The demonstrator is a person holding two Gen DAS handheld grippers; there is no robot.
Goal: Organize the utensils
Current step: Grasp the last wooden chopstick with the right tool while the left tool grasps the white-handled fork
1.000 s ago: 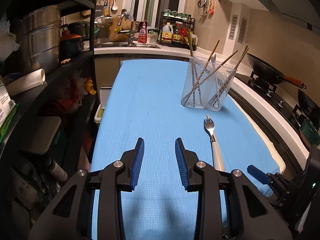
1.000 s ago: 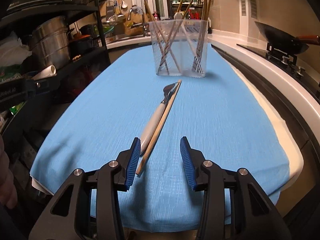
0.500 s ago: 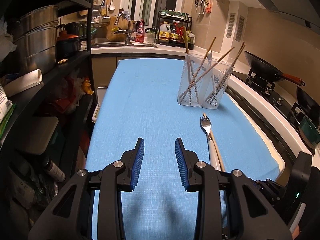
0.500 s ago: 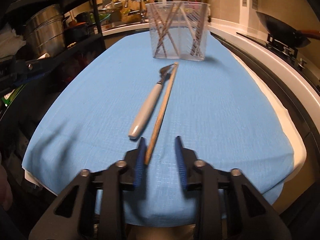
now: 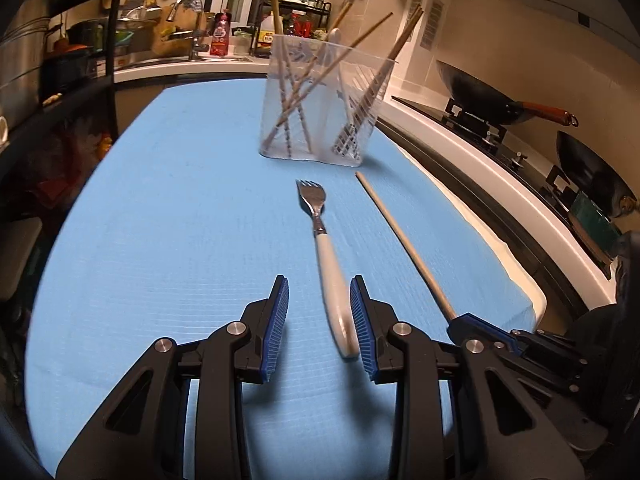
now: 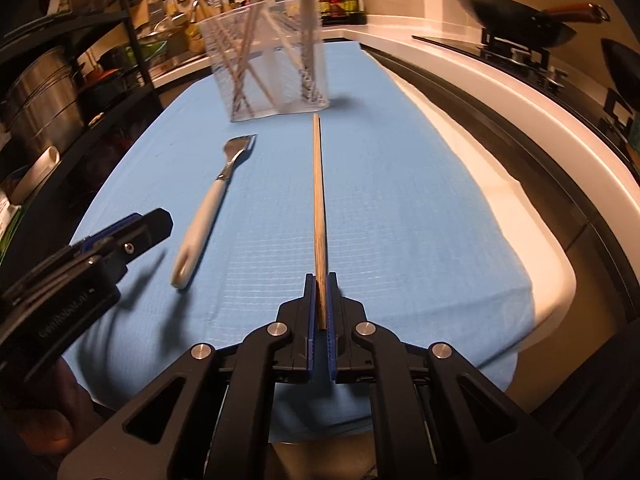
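Here your right gripper (image 6: 319, 300) was clamped fully on the butt end of the wooden chopstick (image 6: 318, 192), pads pressing both sides, with nearly the whole stick cantilevered forward. Its long axis ran straight along the gripper's line, tip pointing at the base of the clear utensil holder (image 6: 266, 60) and ending just short of it. Risk noted: with so short a bite at the very end, the stick could pivot or droop between the pads when you tilted it upright, and the tip could catch the holder's rim or the chopsticks already crossed inside. Your left gripper (image 5: 320, 326) stood partly open and empty, straddling the end of the white handle of the fork (image 5: 328, 264); the handle lay close to one pad, contact not clear. The fork lay flat on the blue cloth (image 5: 160, 220), long axis running away from you, tines pointing at the holder, well apart from the chopstick. Closing off-centre there could have skidded the handle sideways or given a lopsided grip.
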